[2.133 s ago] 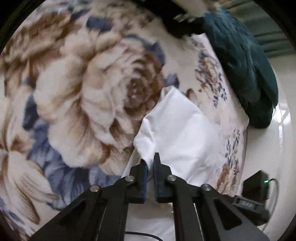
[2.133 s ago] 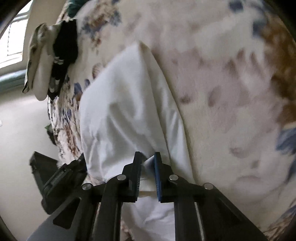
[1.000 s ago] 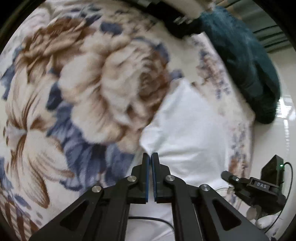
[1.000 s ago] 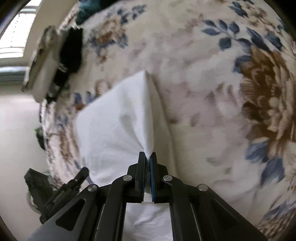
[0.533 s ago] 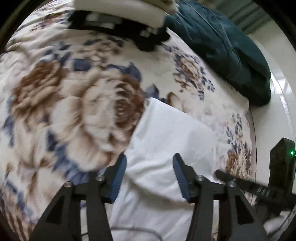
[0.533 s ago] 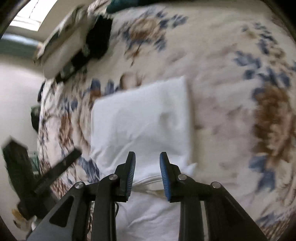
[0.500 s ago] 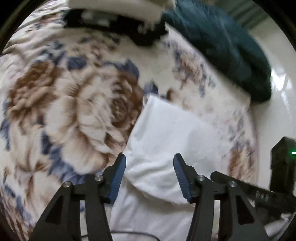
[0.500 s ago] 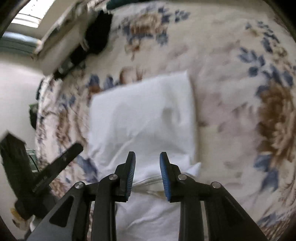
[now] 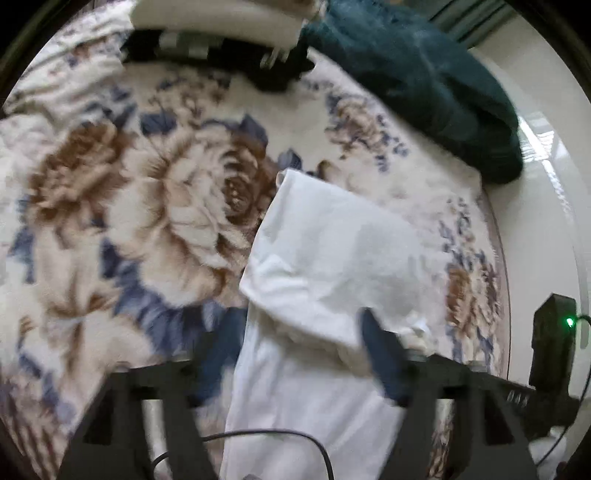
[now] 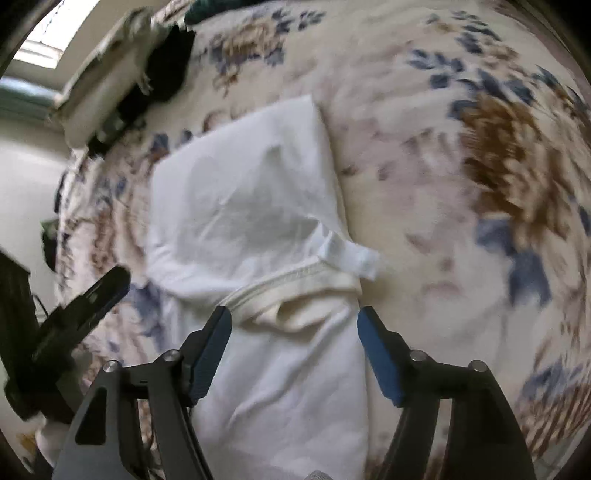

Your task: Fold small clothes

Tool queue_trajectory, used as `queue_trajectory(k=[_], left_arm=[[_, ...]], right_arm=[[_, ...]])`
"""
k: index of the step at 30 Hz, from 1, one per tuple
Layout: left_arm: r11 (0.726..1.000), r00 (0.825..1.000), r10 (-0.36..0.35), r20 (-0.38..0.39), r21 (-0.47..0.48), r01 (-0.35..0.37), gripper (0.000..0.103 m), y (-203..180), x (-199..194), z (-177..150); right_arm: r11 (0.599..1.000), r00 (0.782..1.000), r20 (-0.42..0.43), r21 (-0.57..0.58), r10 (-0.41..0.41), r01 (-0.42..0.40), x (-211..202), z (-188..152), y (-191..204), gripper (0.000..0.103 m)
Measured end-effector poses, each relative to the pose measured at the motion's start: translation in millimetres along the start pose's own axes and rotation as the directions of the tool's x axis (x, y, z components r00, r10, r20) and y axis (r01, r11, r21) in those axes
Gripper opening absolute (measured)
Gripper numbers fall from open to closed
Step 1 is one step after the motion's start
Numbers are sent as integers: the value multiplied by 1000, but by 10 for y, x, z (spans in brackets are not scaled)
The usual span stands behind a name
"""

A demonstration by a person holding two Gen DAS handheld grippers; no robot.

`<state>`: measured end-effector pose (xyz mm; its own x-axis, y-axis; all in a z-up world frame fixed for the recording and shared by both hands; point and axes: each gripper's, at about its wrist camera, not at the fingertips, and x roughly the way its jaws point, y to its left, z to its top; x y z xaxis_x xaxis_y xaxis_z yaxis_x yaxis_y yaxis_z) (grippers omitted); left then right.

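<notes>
A plush bed blanket [image 9: 155, 221] printed with big brown and blue flowers on cream covers the whole work surface, its edge falling away to a pale glossy floor [image 9: 535, 206].

The left gripper [image 9: 299, 350] points steeply down over it, its blue-padded jaws spreading apart and pressing on nothing; the near part of a white cotton garment [image 9: 332, 258] lies between and below them. The right gripper [image 10: 293, 343] hangs the same way, its jaws also widening and free of the cloth, straddling the garment's ribbed cream collar band [image 10: 291, 284]. The garment lies flat on the blanket with its far half folded back over the near half, the folded edge crossing just beyond both grippers. A small white tab of cloth [image 10: 351, 256] sticks out from the fold at the garment's right side in the right wrist view.

Farther off, near the blanket's far edge, sits a stack of folded clothes, pale ones above black ones [image 9: 221, 33]. Beside it lies a rumpled dark teal fleece [image 9: 436, 85] along the blanket's edge. A black box with a green light [image 9: 554, 332] shows beside the bed.
</notes>
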<state>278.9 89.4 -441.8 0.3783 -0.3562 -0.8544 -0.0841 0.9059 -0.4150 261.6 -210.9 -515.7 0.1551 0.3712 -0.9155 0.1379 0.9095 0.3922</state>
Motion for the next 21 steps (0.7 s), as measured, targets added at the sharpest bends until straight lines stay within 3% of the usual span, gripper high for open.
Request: queue_trajectory(k=[3, 7, 10, 14, 17, 18, 19, 20, 21], left_arm=[[1000, 1000, 1, -17, -24, -2, 89, 38, -301, -299], [994, 991, 71, -113, -79, -80, 89, 228, -392, -945], [981, 974, 91, -208, -152, -124, 89, 438, -262, -1447], [965, 957, 46, -286, -235, -116, 88, 615, 11, -1925], [973, 956, 38, -291, -207, -101, 85, 566, 68, -2133], [981, 962, 39, -270, -172, -88, 67, 505, 36, -2184], [987, 968, 40, -249, -142, -78, 13, 445, 11, -2186], [992, 970, 44, -237, -104, -71, 6, 372, -1, -2186], [995, 975, 41, -218, -76, -59, 5, 297, -54, -2193]], right_arm=[[998, 999, -13, 45, 48, -48, -256, -315, -112, 73], [994, 994, -85, 86, 71, -64, -368, -916, -350, 73], [992, 987, -150, 117, 62, -45, -176, -1375, -486, 73], [983, 972, -216, 176, 96, -58, 162, -1771, -729, 73], [972, 959, -244, 218, 144, -90, 390, -1962, -790, 71], [968, 956, -245, 231, 159, -101, 451, -2002, -802, 66], [964, 955, -243, 241, 173, -113, 484, -2041, -810, 46], [962, 956, -235, 247, 177, -117, 509, -2075, -807, 33], [961, 956, -231, 248, 179, -120, 523, -2096, -798, 12]])
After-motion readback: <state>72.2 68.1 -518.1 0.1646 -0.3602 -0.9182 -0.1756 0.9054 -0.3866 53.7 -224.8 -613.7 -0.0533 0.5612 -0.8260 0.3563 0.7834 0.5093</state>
